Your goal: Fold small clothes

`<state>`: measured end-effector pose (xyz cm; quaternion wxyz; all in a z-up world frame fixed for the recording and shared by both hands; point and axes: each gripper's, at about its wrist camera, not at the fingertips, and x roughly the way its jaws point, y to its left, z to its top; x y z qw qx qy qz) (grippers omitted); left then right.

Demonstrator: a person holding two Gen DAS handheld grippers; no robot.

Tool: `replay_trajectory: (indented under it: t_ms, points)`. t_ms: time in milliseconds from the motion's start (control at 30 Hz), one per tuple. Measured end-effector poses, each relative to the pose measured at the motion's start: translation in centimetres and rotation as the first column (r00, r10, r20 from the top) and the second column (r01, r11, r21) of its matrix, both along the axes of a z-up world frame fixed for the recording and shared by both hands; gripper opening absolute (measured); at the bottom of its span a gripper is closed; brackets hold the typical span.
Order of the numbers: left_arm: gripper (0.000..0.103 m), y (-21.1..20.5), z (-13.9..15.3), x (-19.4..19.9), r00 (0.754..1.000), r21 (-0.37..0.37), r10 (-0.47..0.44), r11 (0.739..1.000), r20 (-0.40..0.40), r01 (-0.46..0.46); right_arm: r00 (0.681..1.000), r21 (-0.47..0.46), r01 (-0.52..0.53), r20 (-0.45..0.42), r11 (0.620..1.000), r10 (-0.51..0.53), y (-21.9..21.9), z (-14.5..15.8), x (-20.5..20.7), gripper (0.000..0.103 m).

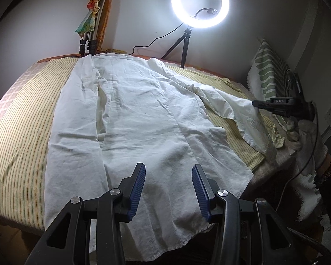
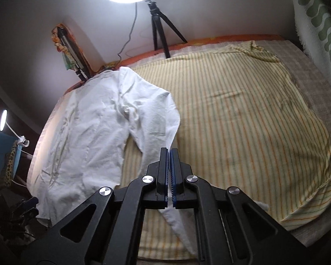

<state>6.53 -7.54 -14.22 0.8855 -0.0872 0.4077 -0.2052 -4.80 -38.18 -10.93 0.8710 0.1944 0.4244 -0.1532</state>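
A white shirt (image 1: pixel 130 119) lies spread on a yellow striped cloth (image 1: pixel 22 132) that covers the bed, its hem toward the near edge and its collar end toward the wall. In the left wrist view the left gripper (image 1: pixel 168 176) hangs just above the hem with its blue pads (image 1: pixel 138 190) standing apart and nothing between them; the cloth below them lies flat and untouched. The shirt's left sleeve (image 1: pixel 86 92) is laid in along the body, while its right sleeve (image 1: pixel 236 108) stretches out to the side and rises off the striped cloth toward the right gripper (image 1: pixel 257 103), which pinches the cuff end. A gloved hand (image 1: pixel 306 137) holds that gripper from the right edge of the picture. In the right wrist view the right gripper (image 2: pixel 170 151) shows its two pads pressed almost together, with a thin fold of white sleeve (image 2: pixel 156 110) caught between them and more of the cuff hanging below the jaws. From there the sleeve runs back up to the shirt body (image 2: pixel 83 132), which lies on the left part of the bed, leaving a wide stretch of striped cloth (image 2: pixel 242 114) bare on the right. A lit ring lamp (image 1: pixel 200 5) on a small black tripod (image 1: pixel 183 44) stands at the far edge of the bed against the wall, its cable trailing down to the left. A folded tripod (image 1: pixel 92 28) wrapped in a colourful scarf leans in the corner, and a cushion with a green wavy pattern (image 1: pixel 269 72) is propped at the right side
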Motion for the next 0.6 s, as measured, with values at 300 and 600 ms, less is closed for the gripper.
replay_trajectory:
  t_ms: [300, 600]
  points:
    - [0.045, 1.2, -0.1, -0.7, 1.000, -0.014, 0.024, 1.000, 0.000, -0.024, 0.971, -0.023, -0.235, 0.049, 0.972, 0.235, 10.9, 1.6, 3.4, 0.003]
    - [0.045, 2.6, -0.3, -1.4, 0.998, -0.012, 0.066, 0.998, -0.004, -0.066, 0.880, -0.015, -0.467, -0.103, 0.884, 0.464, 20.2, -5.2, 6.7, 0.003]
